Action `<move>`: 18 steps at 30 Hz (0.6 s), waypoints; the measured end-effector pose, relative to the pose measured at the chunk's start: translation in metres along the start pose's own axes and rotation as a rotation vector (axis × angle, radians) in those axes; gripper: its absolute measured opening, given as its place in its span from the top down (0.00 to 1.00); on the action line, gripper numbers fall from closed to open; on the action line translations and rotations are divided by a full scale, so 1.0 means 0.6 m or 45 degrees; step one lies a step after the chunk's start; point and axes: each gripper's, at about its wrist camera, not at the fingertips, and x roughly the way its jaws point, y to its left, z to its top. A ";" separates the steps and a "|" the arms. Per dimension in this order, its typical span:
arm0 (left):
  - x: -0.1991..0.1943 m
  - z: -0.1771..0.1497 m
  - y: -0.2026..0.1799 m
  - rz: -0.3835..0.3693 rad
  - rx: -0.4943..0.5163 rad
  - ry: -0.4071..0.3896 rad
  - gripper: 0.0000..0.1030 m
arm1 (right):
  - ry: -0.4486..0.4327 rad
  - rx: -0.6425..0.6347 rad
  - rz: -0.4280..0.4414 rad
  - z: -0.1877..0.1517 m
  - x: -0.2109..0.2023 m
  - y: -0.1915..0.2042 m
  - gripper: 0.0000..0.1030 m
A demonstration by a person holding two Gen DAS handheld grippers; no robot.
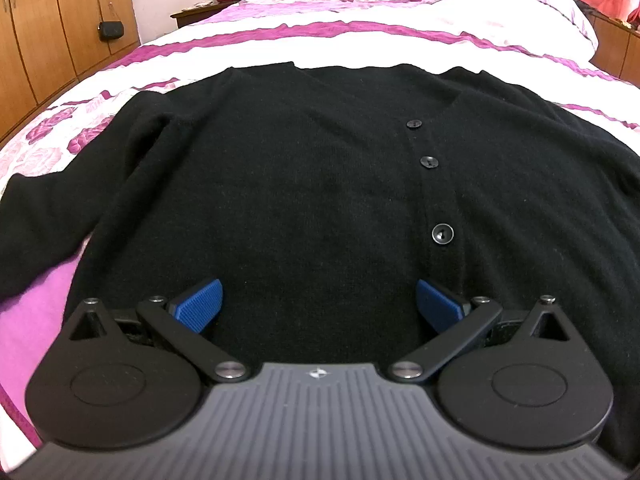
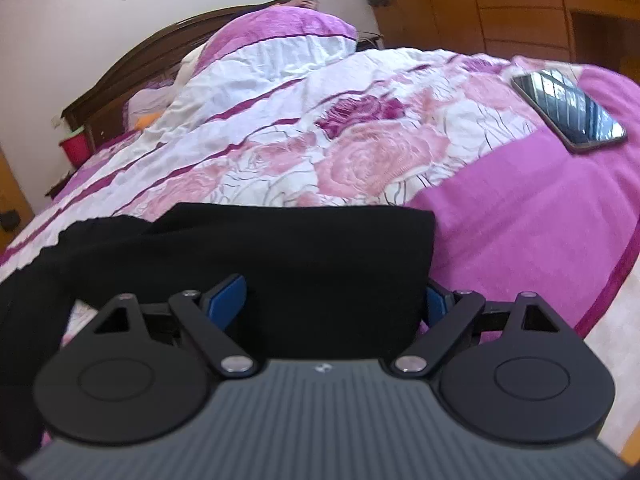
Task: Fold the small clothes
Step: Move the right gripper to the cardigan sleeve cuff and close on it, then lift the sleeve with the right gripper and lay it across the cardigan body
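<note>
Two blue pads [image 1: 200, 305] are standing wide apart at the front of the left gripper [image 1: 318, 304], which is hanging over the lower front of one black cardigan [image 1: 304, 184]; nothing is being pinched between them. That cardigan is lying spread flat, front up, on the floral pink-and-white bedspread [image 1: 360, 40], with three black buttons [image 1: 442, 234] showing in a line down its placket and one sleeve trailing off to the left side. In the right wrist view, the right gripper [image 2: 334, 304] is straddling a flat end of the same black knit [image 2: 320, 264]; its two fingers are sitting apart, one on each side of the cloth, and whether the pads are pressing on it I cannot tell. One phone [image 2: 568, 114] is lying face up on the magenta blanket [image 2: 520, 216], well apart from the garment. One pillow [image 2: 280, 40] is resting by the dark headboard.
</note>
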 end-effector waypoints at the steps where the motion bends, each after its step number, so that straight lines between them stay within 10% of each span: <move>1: 0.000 0.000 0.000 -0.001 0.000 -0.001 0.00 | 0.000 0.003 0.000 -0.001 0.001 -0.001 0.13; 7: -0.001 -0.001 0.003 -0.009 0.001 -0.002 0.00 | -0.010 0.012 -0.022 0.001 -0.007 0.003 0.21; 18: -0.004 -0.001 0.006 -0.023 0.009 0.000 0.00 | -0.044 0.145 -0.013 0.012 -0.039 -0.013 0.75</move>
